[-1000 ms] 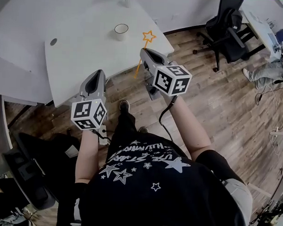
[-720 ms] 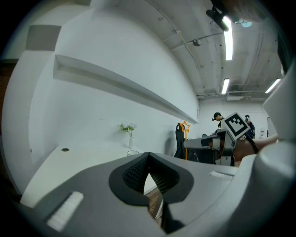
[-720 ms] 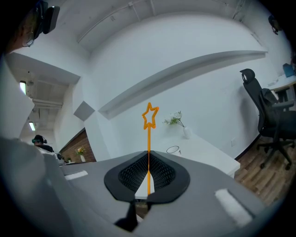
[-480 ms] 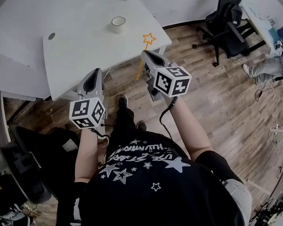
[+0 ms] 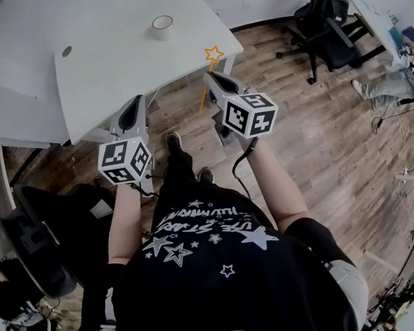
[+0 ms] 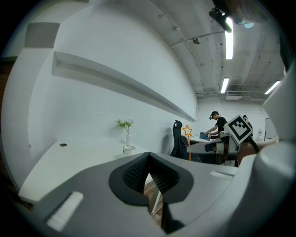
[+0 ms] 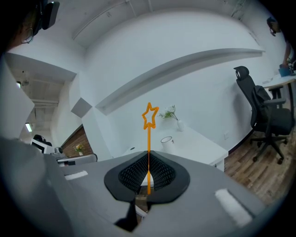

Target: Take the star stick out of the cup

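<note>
**Star stick out, far from cup**

Pinching the thin orange star stick [image 7: 149,132] upright between the closed jaws of the right gripper [image 7: 148,159], well apart from the white round cup [image 5: 161,27] on the white table [image 5: 109,63]. Holding the left gripper [image 6: 149,166] shut on nothing. Best: gripping firmly, not tilting.

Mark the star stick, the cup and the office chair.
star stick [image 7: 149,115]: right gripper view, the star head.
cup [image 5: 161,33]: head view, its side wall.
office chair [image 7: 255,99]: right gripper view, the backrest.
</note>
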Available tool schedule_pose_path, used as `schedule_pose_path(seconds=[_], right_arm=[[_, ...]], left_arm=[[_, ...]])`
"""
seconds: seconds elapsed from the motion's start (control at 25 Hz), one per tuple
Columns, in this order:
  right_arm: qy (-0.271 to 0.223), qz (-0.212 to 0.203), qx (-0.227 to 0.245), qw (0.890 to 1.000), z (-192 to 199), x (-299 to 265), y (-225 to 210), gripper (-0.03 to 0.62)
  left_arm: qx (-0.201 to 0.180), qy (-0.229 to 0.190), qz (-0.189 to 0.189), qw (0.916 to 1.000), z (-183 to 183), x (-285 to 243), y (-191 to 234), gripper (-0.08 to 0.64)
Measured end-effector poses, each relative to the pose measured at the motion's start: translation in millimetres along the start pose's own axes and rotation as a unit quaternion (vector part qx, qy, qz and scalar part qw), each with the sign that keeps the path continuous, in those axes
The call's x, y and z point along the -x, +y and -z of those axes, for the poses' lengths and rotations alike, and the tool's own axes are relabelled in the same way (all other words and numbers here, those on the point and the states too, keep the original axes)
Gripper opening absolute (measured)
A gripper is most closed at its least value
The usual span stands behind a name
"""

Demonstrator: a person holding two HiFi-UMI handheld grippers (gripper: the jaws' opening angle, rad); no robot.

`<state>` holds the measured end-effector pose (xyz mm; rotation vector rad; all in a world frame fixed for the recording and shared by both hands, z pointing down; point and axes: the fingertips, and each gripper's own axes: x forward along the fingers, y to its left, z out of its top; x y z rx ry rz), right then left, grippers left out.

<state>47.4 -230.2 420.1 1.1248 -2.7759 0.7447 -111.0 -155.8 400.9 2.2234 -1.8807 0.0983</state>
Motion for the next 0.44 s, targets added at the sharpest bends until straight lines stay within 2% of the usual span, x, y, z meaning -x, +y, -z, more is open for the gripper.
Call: schedule_pose_path(seconds=[0.44], right_arm=[[0.0,-0.001,0.0,1.0,13.0,8.7,2.6,0.02]], left_arm=[[0.003,0.005,0.008,0.9999,16.8,9.4,-7.1,0.002]])
